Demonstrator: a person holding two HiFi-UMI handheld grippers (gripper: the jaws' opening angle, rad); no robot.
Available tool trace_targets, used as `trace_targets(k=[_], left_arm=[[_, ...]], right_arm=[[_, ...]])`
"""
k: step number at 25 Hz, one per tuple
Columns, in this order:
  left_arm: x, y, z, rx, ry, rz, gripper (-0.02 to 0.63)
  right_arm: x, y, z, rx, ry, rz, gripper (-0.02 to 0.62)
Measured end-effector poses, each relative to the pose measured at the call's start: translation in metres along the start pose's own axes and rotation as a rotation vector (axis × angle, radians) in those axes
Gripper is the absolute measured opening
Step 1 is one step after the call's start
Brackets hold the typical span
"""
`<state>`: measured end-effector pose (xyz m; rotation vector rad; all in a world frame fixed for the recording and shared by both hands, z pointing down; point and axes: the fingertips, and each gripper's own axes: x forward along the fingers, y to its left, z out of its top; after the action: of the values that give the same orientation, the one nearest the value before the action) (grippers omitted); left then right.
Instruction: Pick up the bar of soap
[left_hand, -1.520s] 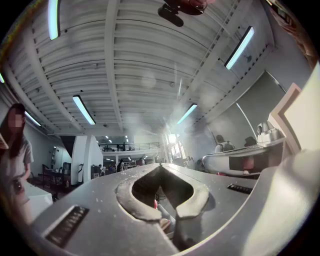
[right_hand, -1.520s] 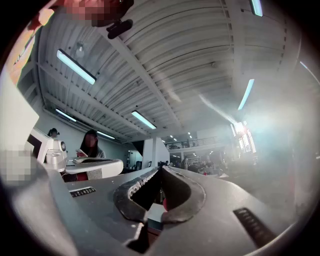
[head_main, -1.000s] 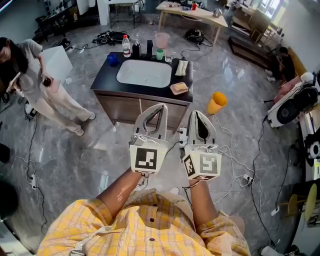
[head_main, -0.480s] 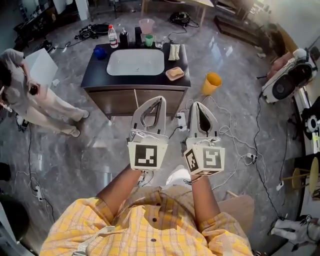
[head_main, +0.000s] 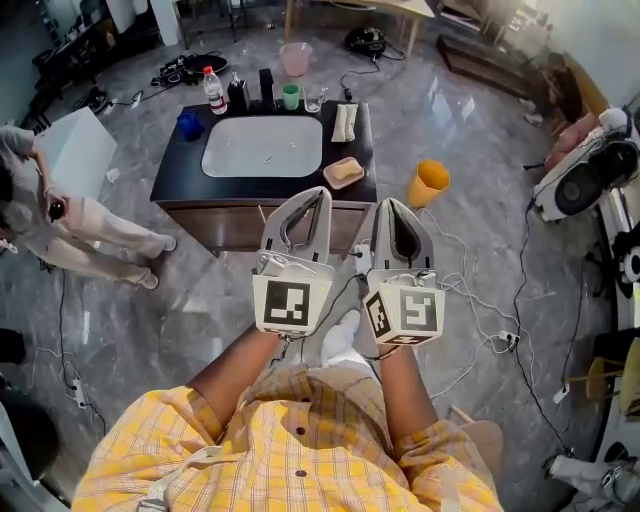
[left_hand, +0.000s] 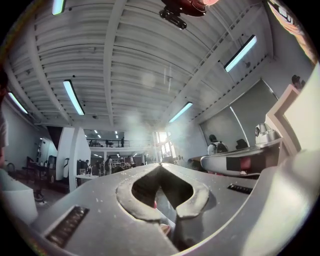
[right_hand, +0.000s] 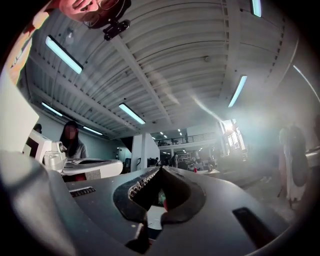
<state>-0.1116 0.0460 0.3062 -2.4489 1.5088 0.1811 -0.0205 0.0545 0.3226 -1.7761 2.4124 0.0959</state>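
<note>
The peach bar of soap lies in a small dish at the front right corner of a black counter with a white sink, ahead of me in the head view. My left gripper and right gripper are held side by side in front of my chest, short of the counter's front edge. Both point forward and up. Each pair of jaws meets at the tips with nothing between. In both gripper views the left gripper and right gripper face the ceiling and the far hall.
On the counter's back edge stand a water bottle, dark bottles, a green cup, a glass and a folded cloth; a blue object lies left. An orange bucket and cables lie on the floor right. A person stands left.
The counter has come closer and shifted down-left in the head view as I walked toward it. Both grippers stay shut and side by side.
</note>
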Motion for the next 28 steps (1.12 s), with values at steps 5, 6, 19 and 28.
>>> trace_targets(k=[5,6,19,28], left_arm=[[0.085,0.0,-0.024,0.012,0.073,0.034,0.011],[0.101,-0.001,-0.029,0.015,0.086,0.039,0.011],[0.23,0.006,-0.087,0.06,0.119,0.084,0.011],[0.261,0.029,-0.136,0.053,0.262,0.019,0.011]], right_arm=[[0.067,-0.06,-0.012,0.012,0.033,0.03,0.02],[0.079,-0.072,-0.013,0.013,0.035,0.037,0.019],[0.191,-0.16,-0.059,0.082,0.095,0.093,0.02],[0.233,-0.172,-0.081,0.079,0.123,0.016,0.02]])
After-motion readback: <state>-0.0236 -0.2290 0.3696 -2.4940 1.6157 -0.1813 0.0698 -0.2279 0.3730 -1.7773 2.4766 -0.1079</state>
